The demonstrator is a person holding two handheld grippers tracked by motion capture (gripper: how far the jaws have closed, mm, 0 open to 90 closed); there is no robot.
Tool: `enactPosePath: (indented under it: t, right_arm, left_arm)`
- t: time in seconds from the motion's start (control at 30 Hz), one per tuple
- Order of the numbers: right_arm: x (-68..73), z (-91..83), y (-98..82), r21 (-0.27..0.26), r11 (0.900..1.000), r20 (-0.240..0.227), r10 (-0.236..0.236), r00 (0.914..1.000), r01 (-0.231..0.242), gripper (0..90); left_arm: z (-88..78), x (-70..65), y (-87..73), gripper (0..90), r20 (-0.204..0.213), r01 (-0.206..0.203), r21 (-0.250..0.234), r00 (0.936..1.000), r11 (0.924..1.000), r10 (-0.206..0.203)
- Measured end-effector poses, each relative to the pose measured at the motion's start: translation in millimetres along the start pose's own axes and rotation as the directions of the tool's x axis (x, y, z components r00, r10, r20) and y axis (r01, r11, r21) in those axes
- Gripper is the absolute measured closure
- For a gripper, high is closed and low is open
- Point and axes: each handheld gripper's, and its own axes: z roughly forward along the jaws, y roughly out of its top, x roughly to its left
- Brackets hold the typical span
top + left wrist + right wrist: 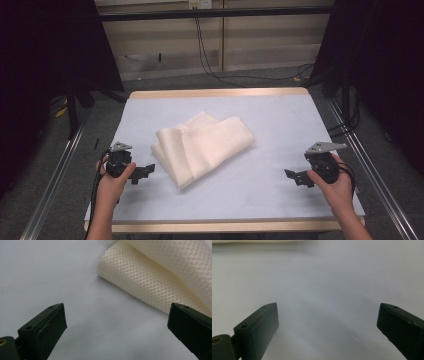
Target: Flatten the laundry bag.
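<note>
Cream mesh cloth [202, 146], loosely folded, lying mid-desk on the pale blue desk [280, 165] cover. Soft, light and limp by the look of the open weave: likely to sag and drag once lifted, not slip or break. Best taken at a corner or a free edge, pinching one layer rather than the stacked fold; the rounded fold nearest the left claw [146, 171] probably too thick for a neat pinch. Left claw spread wide, gripping nothing, pointing at that near fold from just beside it, resting low over bare desk. Right claw [295, 176] likewise spread wide, gripping nothing, well apart from the cloth, only a blurred strip of cream, perhaps its edge, far ahead.
</note>
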Motion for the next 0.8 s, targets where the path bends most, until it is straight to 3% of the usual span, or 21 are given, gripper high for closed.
enactPosePath:
  t: [0.13, 0.2, 0.47, 0.63, 0.67, 0.8]
  right_arm:
    - [0.9, 2.3, 1.0, -0.003, 1.0, -0.001, -0.011, 0.9999, 0.011, 3.1]
    - [1.9, 2.8, 2.4, -0.01, 1.0, 0.006, -0.007, 1.0, 0.007, 3.2]
    - [7.1, 2.3, 4.6, -0.016, 1.0, 0.005, -0.016, 0.9999, 0.016, 3.5]
    - [11.8, 2.7, 6.9, -0.022, 0.999, 0.003, -0.028, 0.9996, 0.028, 3.6]
    - [14.6, 2.8, 7.6, -0.016, 0.999, 0.006, -0.027, 0.9996, 0.027, 3.9]
    - [17.5, 1.8, 8.6, -0.033, 0.999, 0.014, -0.039, 0.9991, 0.039, 4.2]
  left_arm:
    - [2.0, 2.4, 1.3, 2.1, 0.004, 0.017, -0.004, 0.9998, 0.9998, -0.017]
    - [1.6, 2.8, 4.1, 2.4, 0.01, -0.002, -0.008, 0.9999, 1.0, 0.002]
    - [2.2, 5.0, 11.7, 4.7, 0.008, -0.003, -0.014, 1.0, 0.9999, 0.003]
    - [5.1, 7.1, 16.5, 6.9, -0.023, -0.031, -0.003, 0.9993, 0.9995, 0.031]
    - [5.9, 8.4, 18.9, 11.5, -0.033, -0.061, -0.021, 0.9977, 0.9979, 0.06]
    - [10.5, 9.1, 23.6, 16.8, -0.04, -0.071, -0.055, 0.9968, 0.9959, 0.069]
